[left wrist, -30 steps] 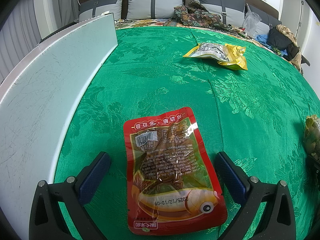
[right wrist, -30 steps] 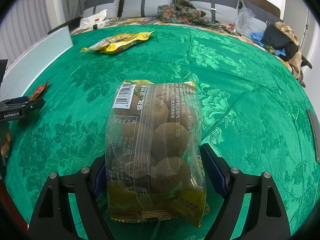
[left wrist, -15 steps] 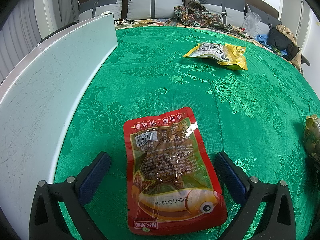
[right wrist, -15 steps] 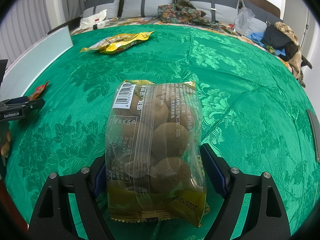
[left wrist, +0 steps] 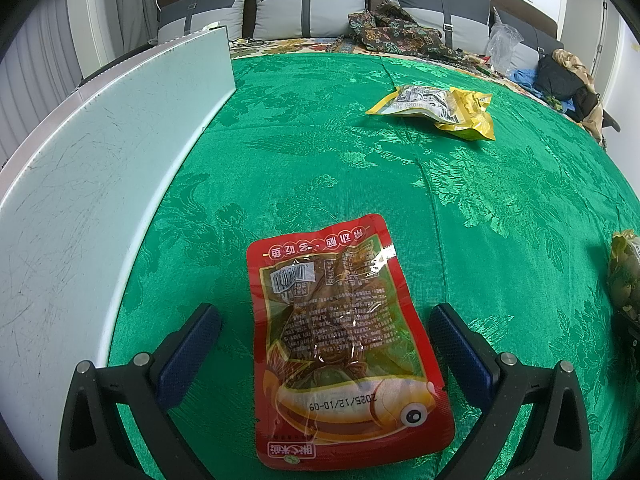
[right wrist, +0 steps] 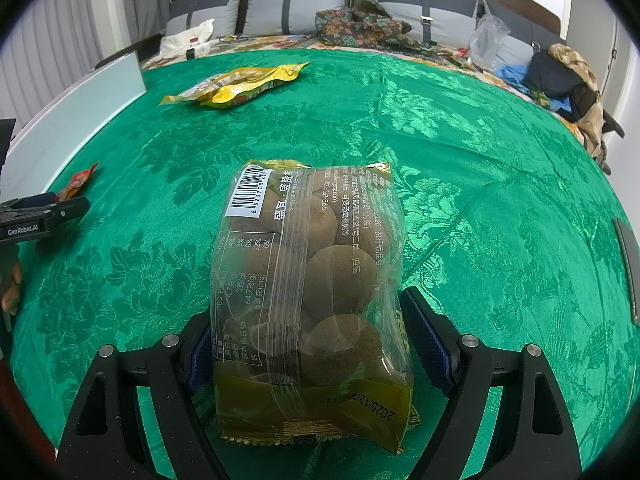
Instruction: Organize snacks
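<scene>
A red fish snack packet [left wrist: 340, 340] lies flat on the green cloth between the wide-open fingers of my left gripper [left wrist: 326, 340], touching neither pad. My right gripper [right wrist: 316, 332] straddles a clear bag of brown round snacks [right wrist: 316, 280]. Its left pad touches the bag and its right pad [right wrist: 424, 332] is close against it. The bag rests on the cloth. Yellow snack packets [left wrist: 436, 108] lie far across the cloth and show in the right wrist view [right wrist: 236, 84] too. The bag's edge shows at the right in the left wrist view [left wrist: 624, 272].
A white board [left wrist: 92, 168] runs along the left edge of the green cloth [left wrist: 320, 152]. The left gripper [right wrist: 40, 216] and the red packet's corner [right wrist: 78, 182] show at the left in the right wrist view. Cushions, clothes and bags lie beyond the cloth [right wrist: 360, 24].
</scene>
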`<state>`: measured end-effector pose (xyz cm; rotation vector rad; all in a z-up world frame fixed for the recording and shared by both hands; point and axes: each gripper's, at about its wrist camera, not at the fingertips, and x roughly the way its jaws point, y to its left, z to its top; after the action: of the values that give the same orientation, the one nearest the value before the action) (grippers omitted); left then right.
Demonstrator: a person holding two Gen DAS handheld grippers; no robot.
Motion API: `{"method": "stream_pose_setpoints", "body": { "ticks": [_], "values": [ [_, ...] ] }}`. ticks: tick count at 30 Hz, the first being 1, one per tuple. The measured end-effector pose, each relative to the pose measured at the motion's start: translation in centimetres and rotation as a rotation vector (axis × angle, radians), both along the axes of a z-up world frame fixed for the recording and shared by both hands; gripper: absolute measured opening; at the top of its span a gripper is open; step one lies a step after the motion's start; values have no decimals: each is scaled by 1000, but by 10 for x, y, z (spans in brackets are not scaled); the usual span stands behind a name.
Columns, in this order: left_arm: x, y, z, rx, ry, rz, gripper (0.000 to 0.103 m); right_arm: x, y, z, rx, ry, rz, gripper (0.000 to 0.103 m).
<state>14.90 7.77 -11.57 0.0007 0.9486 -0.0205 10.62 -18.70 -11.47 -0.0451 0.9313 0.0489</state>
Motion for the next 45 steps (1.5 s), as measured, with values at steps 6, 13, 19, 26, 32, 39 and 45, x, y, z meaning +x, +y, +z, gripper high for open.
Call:
{"method": "stream_pose_setpoints", "body": {
  "ticks": [6, 13, 19, 26, 32, 39, 45],
  "values": [
    [0, 0, 0, 0, 0, 0, 103, 0, 0, 0, 0, 0, 0, 85],
    [0, 0, 0, 0, 0, 0, 103, 0, 0, 0, 0, -1, 0, 85],
    [0, 0, 0, 0, 0, 0, 103, 0, 0, 0, 0, -1, 0, 85],
    [0, 0, 0, 0, 0, 0, 103, 0, 0, 0, 0, -1, 0, 85],
    [0, 0, -1, 0, 0, 0, 103, 0, 0, 0, 0, -1, 0, 85],
    [12, 6, 4, -25, 103, -75, 103, 0, 0, 0, 9, 23, 17, 84],
    [12, 15, 8, -82, 157, -80, 102, 4, -6, 33, 97, 104, -59, 85]
  ]
}}
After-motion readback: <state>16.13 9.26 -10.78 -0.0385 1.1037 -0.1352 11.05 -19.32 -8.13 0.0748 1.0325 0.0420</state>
